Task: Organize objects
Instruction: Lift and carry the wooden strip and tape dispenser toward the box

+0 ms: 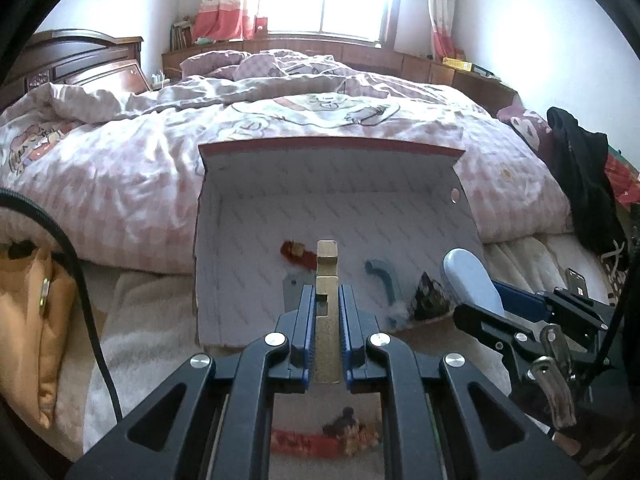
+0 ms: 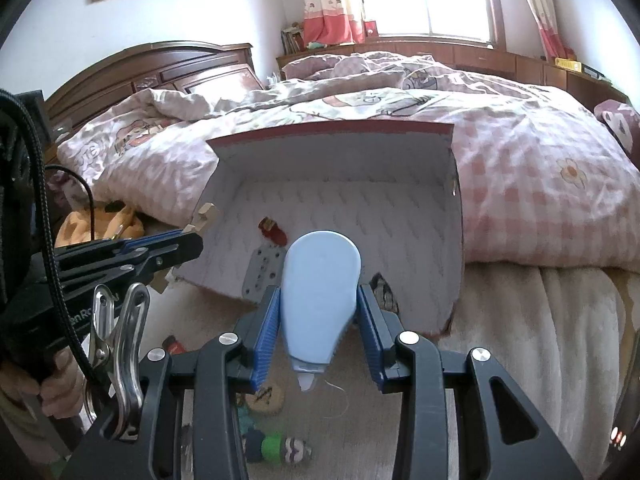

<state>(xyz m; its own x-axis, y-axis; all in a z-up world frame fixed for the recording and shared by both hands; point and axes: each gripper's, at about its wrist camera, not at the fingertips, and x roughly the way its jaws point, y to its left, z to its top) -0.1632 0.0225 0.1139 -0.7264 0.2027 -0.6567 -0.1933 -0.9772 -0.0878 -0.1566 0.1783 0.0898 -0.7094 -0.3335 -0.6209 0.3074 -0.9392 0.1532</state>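
An open cardboard box (image 1: 332, 176) (image 2: 336, 152) lies on the bed with its white inside facing me. My left gripper (image 1: 327, 300) is shut on a tan wooden block (image 1: 327, 276) and holds it over the box's front edge. My right gripper (image 2: 319, 304) is shut on a light blue correction-tape dispenser (image 2: 320, 292), also at the box's front; it shows in the left wrist view (image 1: 472, 276). Inside the box lie a small red toy (image 1: 296, 254) (image 2: 273, 230), a grey metal plate (image 2: 262, 270) (image 1: 294, 284), a grey hook-shaped part (image 1: 384, 276) and a dark patterned packet (image 1: 430, 294).
A pink checked duvet (image 1: 160, 160) is bunched behind and beside the box. Small toys (image 2: 276, 448) and a red item (image 1: 304, 442) lie on the cream sheet in front. An orange bag (image 1: 36, 320) is left, dark clothing (image 1: 580, 176) right.
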